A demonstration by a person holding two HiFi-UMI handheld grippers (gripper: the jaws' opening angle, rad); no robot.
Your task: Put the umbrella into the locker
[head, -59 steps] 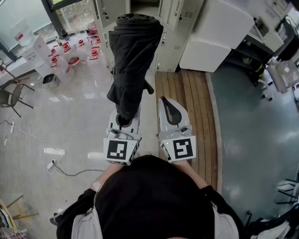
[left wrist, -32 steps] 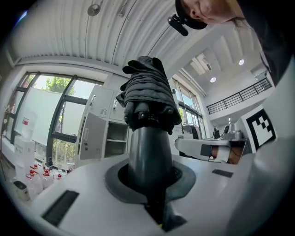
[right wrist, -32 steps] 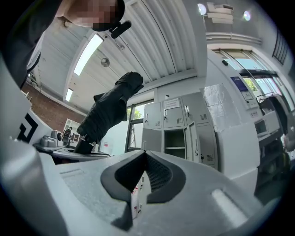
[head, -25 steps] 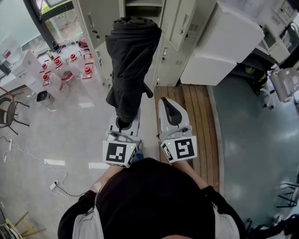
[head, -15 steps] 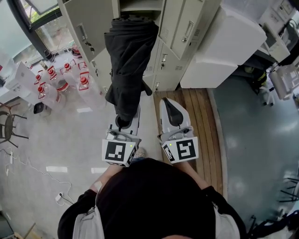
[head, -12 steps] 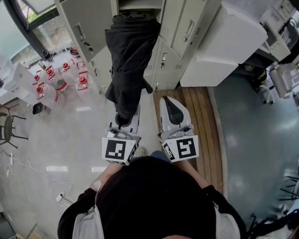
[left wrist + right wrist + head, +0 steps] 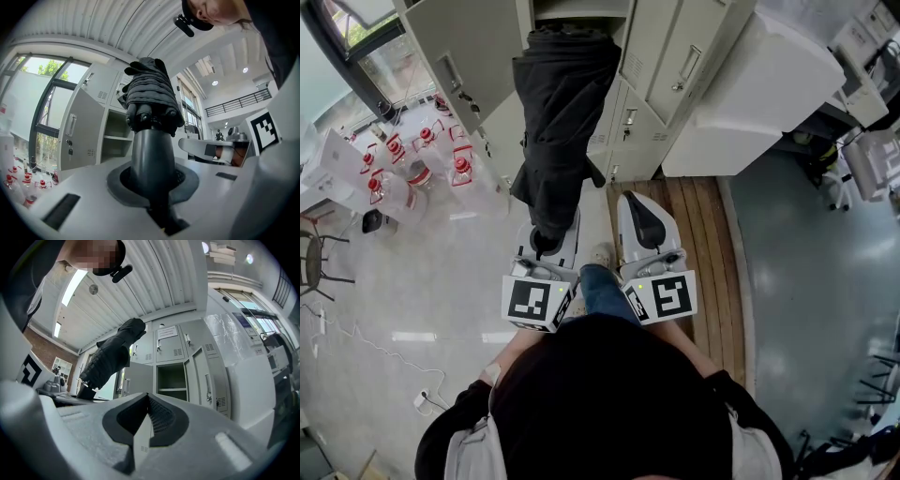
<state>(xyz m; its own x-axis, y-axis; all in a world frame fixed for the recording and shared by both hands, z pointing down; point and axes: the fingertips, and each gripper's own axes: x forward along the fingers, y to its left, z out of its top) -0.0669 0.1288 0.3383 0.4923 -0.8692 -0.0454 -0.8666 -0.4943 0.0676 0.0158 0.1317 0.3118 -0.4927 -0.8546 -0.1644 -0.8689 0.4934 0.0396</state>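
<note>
umbrella: a black folding umbrella with a loosely bundled fabric canopy [image 7: 562, 112] hangs in the air in front of the lockers, held by its near end only and, as far as i can judge, not yet inside. nearest the person, the left gripper [image 7: 549, 240] has its jaws clamped on the umbrella's smooth dark grey round handle [image 7: 150, 154], which fills the notch between the pads, so the whole length sticks out toward the far side. just to its right, apart from the umbrella, the right gripper [image 7: 645, 225] has its jaws pressed together on nothing. i judge the umbrella to be light but end-heavy when carried this way: a stiff core under soft, crushable cloth, with a slick handle that could turn in the pads if the far end bumps something. the handle looks the sound place to hold; a second hold on the canopy would only squash fabric unless it closes on the shaft inside. loose folds could snag on an edge. farthest off stands the pale grey metal locker bank [image 7: 666, 56], one compartment open with its door [image 7: 455, 47] swung to the left and a shelf inside.
</note>
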